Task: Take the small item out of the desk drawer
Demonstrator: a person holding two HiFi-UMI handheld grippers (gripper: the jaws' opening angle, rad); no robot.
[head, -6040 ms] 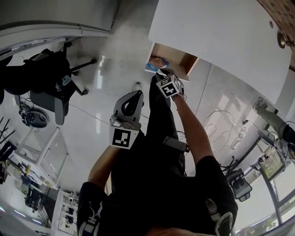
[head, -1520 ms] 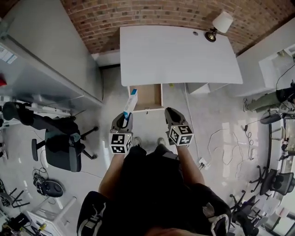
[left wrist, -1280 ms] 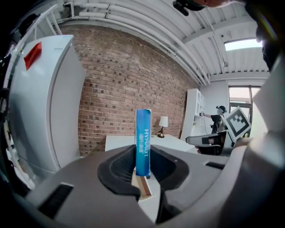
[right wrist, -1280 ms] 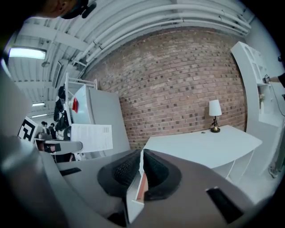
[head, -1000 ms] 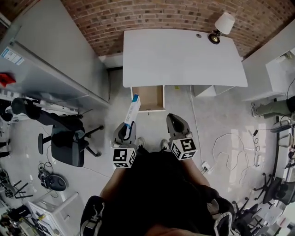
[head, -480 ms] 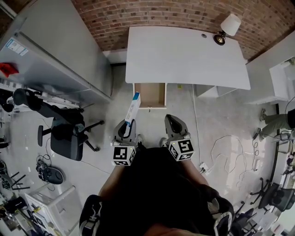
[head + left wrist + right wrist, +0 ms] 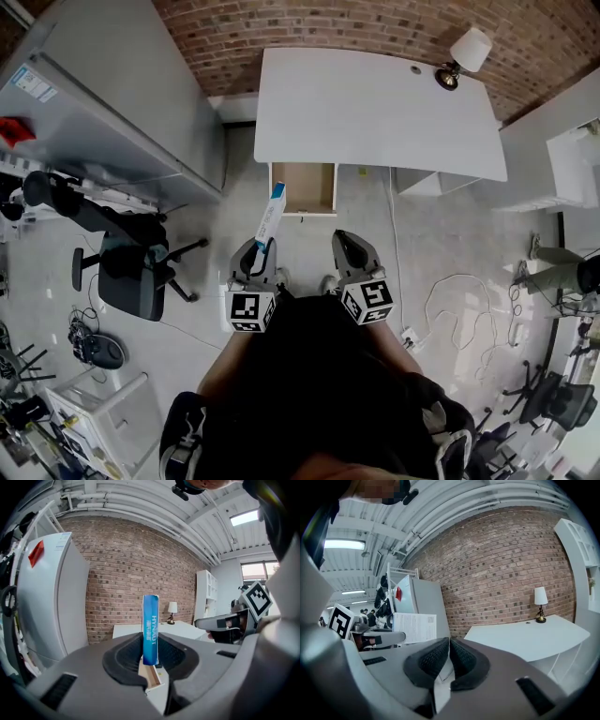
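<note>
A slim blue and white box (image 7: pixel 270 214) stands upright between the pads of my left gripper (image 7: pixel 261 246), which is shut on it. In the left gripper view the box (image 7: pixel 150 630) rises in the middle, blue edge toward the camera. Beyond it the wooden desk drawer (image 7: pixel 302 187) hangs open under the white desk (image 7: pixel 375 103), and its inside looks bare. My right gripper (image 7: pixel 339 239) hovers beside the left one, apart from the box. Its jaws (image 7: pixel 449 656) are shut with nothing between them. In the right gripper view the box (image 7: pixel 414 627) shows its white side at the left.
A small lamp (image 7: pixel 466 52) stands on the desk's far right corner. Left of the desk runs a tall grey cabinet (image 7: pixel 112 103), with an office chair (image 7: pixel 122 272) beside me. White shelving (image 7: pixel 553 150) is at the right, and cables (image 7: pixel 450 300) lie on the floor.
Six seconds ago my right gripper was at the open drawer and the left was empty. Now the left holds the box, back from the desk. Over the last second both grippers stayed put.
</note>
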